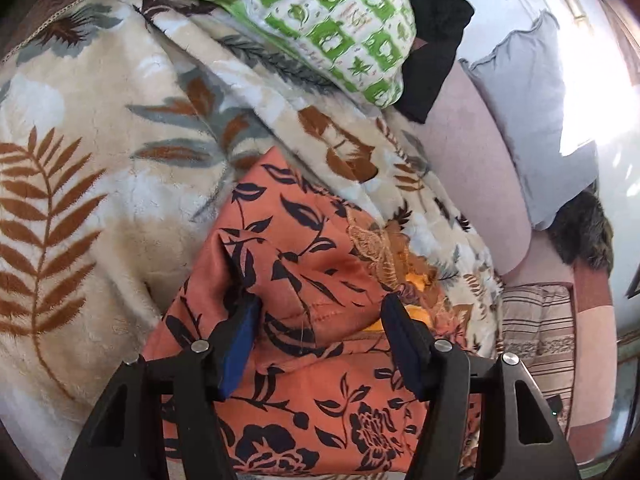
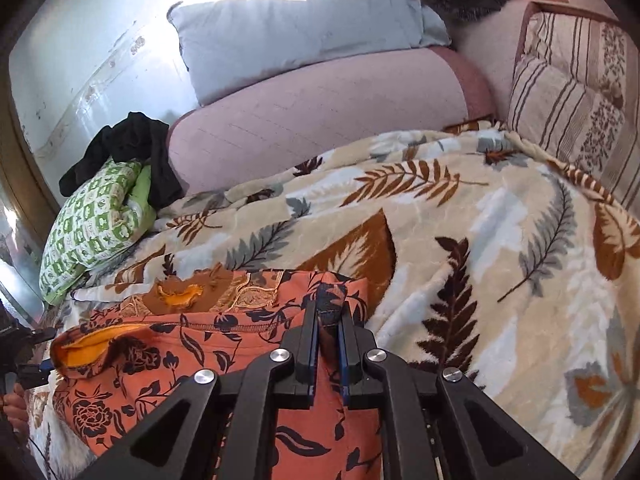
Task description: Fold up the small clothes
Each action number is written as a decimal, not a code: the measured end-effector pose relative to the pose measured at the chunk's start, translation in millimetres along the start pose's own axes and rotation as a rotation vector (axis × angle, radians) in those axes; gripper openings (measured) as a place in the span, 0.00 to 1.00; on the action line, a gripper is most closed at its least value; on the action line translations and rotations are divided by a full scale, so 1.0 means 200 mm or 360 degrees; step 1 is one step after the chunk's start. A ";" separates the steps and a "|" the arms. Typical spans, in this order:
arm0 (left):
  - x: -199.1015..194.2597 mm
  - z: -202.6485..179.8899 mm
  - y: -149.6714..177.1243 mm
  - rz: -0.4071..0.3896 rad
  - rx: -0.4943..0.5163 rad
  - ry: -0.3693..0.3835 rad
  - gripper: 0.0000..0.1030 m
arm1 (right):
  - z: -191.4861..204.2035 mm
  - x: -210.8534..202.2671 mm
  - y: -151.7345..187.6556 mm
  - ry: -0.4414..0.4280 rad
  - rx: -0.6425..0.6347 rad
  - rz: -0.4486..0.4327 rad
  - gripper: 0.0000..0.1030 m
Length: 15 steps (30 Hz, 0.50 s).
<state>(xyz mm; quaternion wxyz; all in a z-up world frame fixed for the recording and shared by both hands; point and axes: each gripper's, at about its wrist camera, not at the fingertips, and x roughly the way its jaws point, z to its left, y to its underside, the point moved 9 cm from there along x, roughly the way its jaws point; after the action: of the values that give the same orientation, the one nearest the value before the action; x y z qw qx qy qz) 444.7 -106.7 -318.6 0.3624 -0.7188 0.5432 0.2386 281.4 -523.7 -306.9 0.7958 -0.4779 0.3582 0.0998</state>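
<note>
The left gripper [image 1: 320,320] has its two fingers spread wide apart. Between them lies the orange cloth [image 1: 304,280] with dark flowers and leaves on it. A puffed-up fold of the cloth sits in the gap, but the blue pads do not squeeze it. The left finger's tip is just beside a raised edge of the cloth.

The right gripper [image 2: 329,320] has its fingers pinched close together, and a bit of the same orange cloth [image 2: 224,344] is caught between the pads. The rest of the cloth spreads out to the left of these fingers and under them. A yellow inside part [image 2: 92,350] shows at an opening far to the left.

The cloth lies on a fuzzy blanket [image 2: 460,216] with brown and grey leaves. The blanket goes on past the fingertips and off to the right.

Further away, to the left, is a green and white pillow [image 2: 94,224] with a black garment [image 2: 132,140] on top of it. Behind the blanket is a pink sofa back [image 2: 320,108], and a pale blue pillow [image 2: 288,36] leans above it. A striped cushion [image 2: 568,100] sits far to the right.
</note>
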 end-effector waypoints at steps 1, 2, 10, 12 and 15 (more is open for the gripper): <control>0.02 0.01 0.01 0.0017 -0.0011 -0.0016 0.61 | 0.00 0.00 0.00 -0.0004 -0.0002 0.0001 0.08; 0.04 0.02 0.01 0.0023 -0.0021 -0.0024 0.61 | 0.00 0.00 0.00 -0.0006 -0.0006 -0.0001 0.08; 0.09 0.06 -0.02 -0.0018 -0.0005 0.0000 0.14 | -0.02 0.00 -0.02 -0.0044 0.0029 -0.0008 0.08; 0.06 0.04 -0.05 -0.0062 -0.0002 0.0055 0.12 | -0.02 -0.01 -0.04 -0.0075 0.0058 -0.0034 0.08; 0.02 -0.02 -0.10 -0.0096 0.0024 0.0147 0.11 | -0.02 -0.02 -0.12 -0.0081 0.0075 -0.0093 0.08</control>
<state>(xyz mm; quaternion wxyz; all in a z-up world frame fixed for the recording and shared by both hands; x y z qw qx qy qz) 465.6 -109.7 -313.3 0.3495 -0.7422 0.5393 0.1901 287.5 -538.8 -289.4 0.8183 -0.4666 0.3259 0.0803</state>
